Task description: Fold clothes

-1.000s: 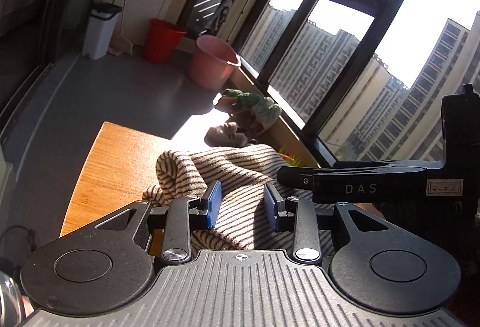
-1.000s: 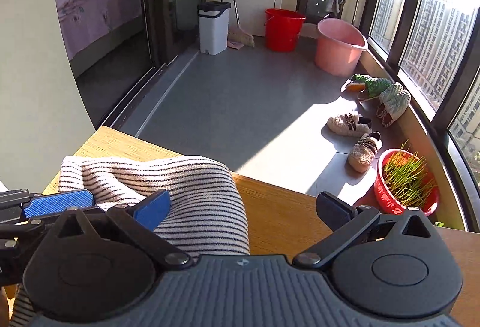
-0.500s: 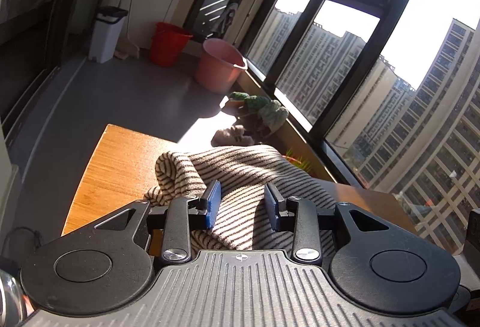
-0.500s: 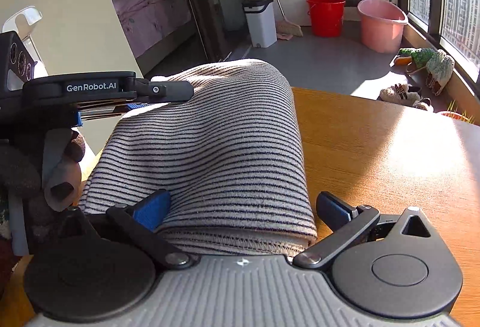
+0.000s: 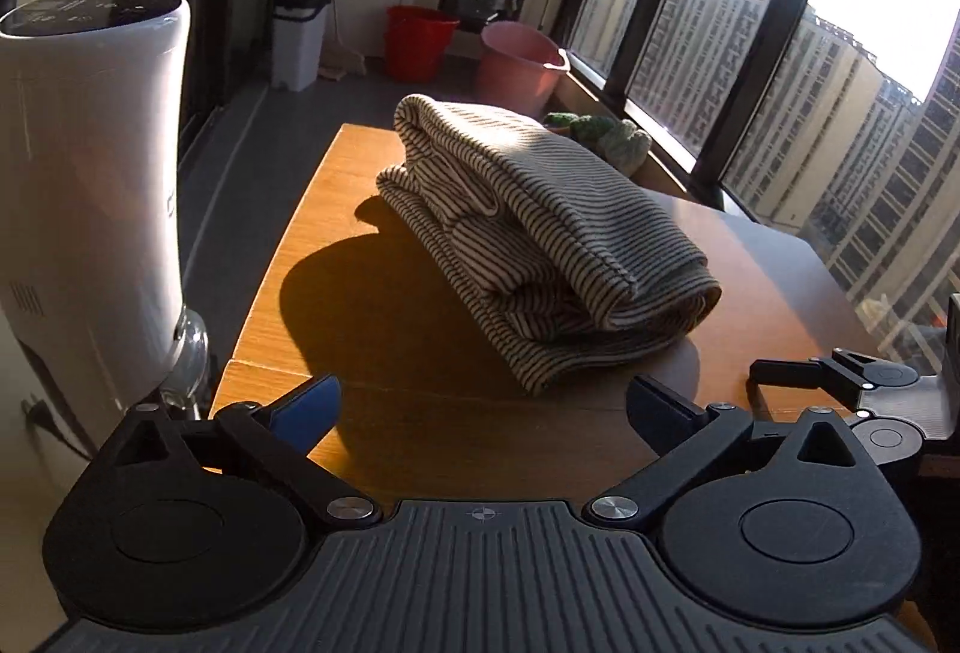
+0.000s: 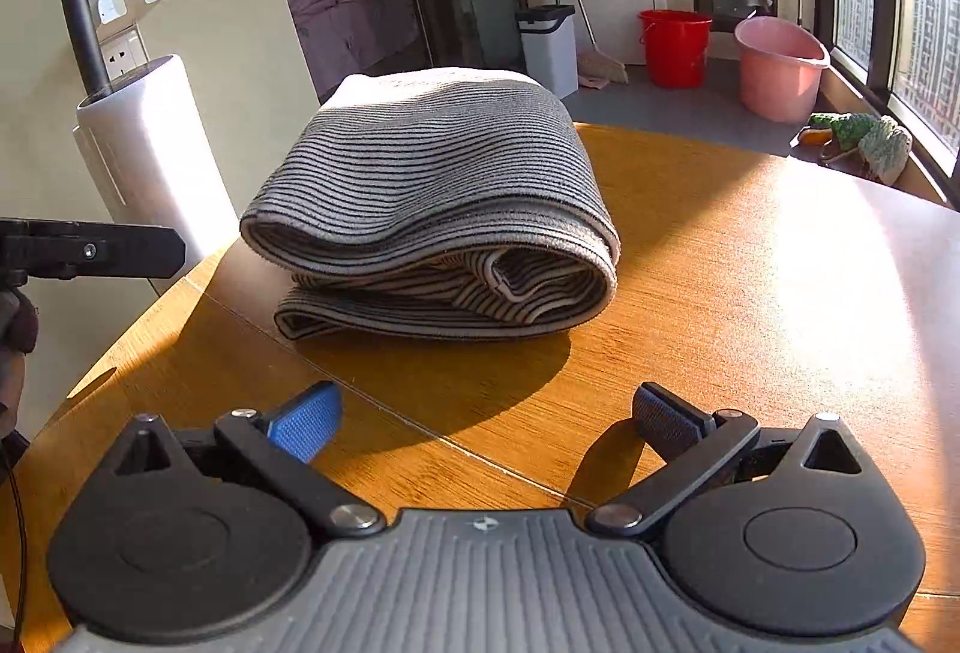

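Note:
A striped knit garment lies folded in a thick bundle on the wooden table; it also shows in the right wrist view. My left gripper is open and empty, a short way back from the bundle's near end. My right gripper is open and empty, back from the bundle's open folded edge. The right gripper's finger shows at the right edge of the left wrist view. The left gripper's finger shows at the left edge of the right wrist view.
A tall white appliance stands beside the table's left edge, also in the right wrist view. On the floor beyond are a white bin, a red bucket, a pink basin and slippers. Windows run along the right.
Both grippers have let go of the garment and pulled back from it. The left one went from shut on the cloth to open. The garment now lies folded on the table.

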`<action>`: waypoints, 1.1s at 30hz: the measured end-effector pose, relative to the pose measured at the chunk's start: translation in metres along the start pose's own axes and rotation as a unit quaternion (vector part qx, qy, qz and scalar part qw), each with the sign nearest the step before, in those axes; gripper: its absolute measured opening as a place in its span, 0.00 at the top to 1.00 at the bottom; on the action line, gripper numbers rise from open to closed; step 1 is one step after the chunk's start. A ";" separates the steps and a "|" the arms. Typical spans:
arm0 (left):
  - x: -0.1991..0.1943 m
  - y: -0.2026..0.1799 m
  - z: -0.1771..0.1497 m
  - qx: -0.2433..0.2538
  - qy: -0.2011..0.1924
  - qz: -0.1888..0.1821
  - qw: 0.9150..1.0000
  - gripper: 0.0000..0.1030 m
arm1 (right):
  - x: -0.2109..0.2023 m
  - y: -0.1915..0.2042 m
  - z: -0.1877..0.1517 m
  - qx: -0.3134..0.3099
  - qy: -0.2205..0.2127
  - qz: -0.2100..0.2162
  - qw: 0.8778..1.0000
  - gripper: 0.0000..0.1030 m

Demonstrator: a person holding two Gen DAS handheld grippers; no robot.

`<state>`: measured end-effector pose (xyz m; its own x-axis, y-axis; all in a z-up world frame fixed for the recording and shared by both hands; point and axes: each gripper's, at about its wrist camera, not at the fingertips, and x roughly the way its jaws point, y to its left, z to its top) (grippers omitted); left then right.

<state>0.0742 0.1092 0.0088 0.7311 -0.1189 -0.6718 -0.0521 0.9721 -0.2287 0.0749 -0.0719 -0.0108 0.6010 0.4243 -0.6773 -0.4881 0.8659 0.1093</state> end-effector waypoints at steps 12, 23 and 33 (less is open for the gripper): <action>0.043 -0.049 -0.018 -0.009 -0.010 0.111 0.994 0.00 | -0.006 -0.006 -0.013 0.006 -0.029 -0.083 0.996 0.00; 0.056 -0.025 0.000 -0.008 -0.024 0.127 0.992 0.00 | -0.002 0.000 -0.011 0.016 -0.031 -0.095 0.995 0.00; 0.036 -0.048 -0.030 0.037 -0.019 0.128 0.991 0.00 | 0.002 0.001 -0.009 0.018 -0.031 -0.095 0.995 0.00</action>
<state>0.0822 0.0518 -0.0257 0.7256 0.1392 -0.6739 -0.1901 0.9818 -0.0020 0.0699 -0.0728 -0.0190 0.7192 0.2658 -0.6419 -0.3396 0.9405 0.0090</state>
